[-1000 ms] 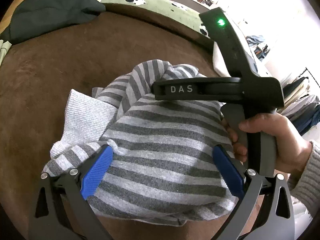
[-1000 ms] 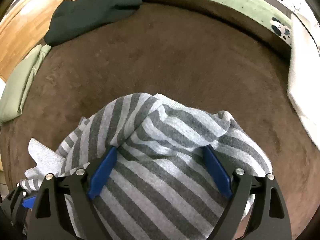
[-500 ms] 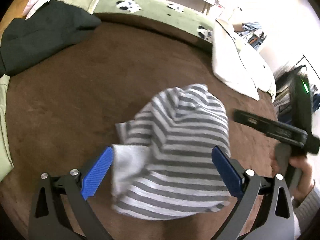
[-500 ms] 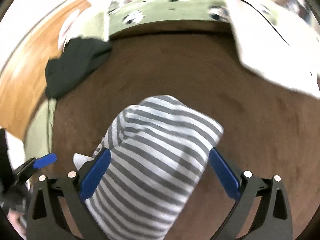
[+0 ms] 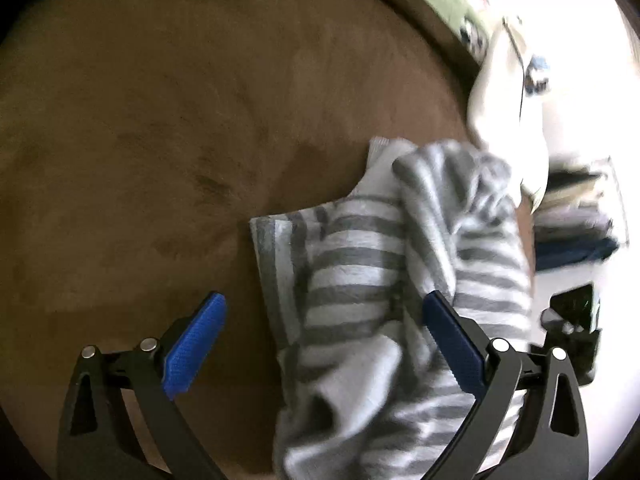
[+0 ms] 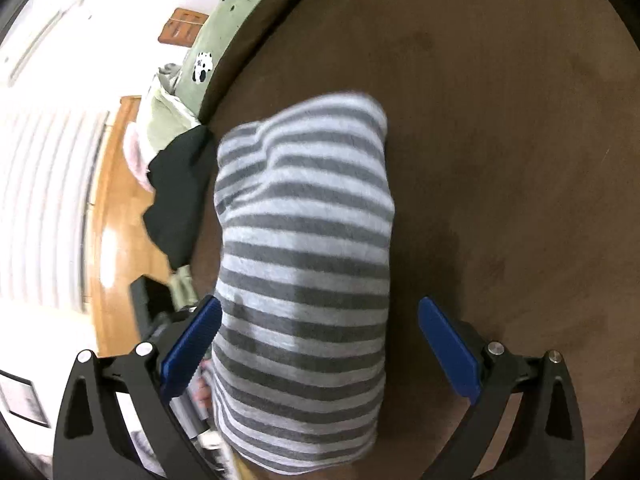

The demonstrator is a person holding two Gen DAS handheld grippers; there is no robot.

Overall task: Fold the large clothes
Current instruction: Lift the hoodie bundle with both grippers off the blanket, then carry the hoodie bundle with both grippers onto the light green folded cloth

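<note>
Folding nearly finished: striped sweater bundled on the brown surface

Lying on a brown, suede-like round surface [image 6: 520,140] is a grey-and-white striped knitted sweater [image 6: 304,248], gathered into a compact, roughly rectangular bundle. From the right wrist view its top layer looks smooth, with stripes running straight across and tidy sides. From the left wrist view the same striped sweater [image 5: 360,264] looks less neat: a plain pale-grey ribbed edge pokes out at the far end, and loose folds bunch at the near end.

The left hand-held gripper [image 5: 324,344] has its blue pads spread wide; the right pad overlaps the fabric in the picture, while the left pad hangs over bare brown surface, and nothing is pinched. The right hand-held gripper [image 6: 320,344] is also spread wide, with the bundle lying between its pads but not squeezed by either.

Beyond the bundle, a dark, crumpled garment [image 6: 180,192] lies at the surface's edge beside a green cover with black-and-white patches [image 6: 224,36].

Judging by this, the main folds appear done and the sweater released. What seems left is tucking the loose end, and possibly folding the dark garment.
</note>
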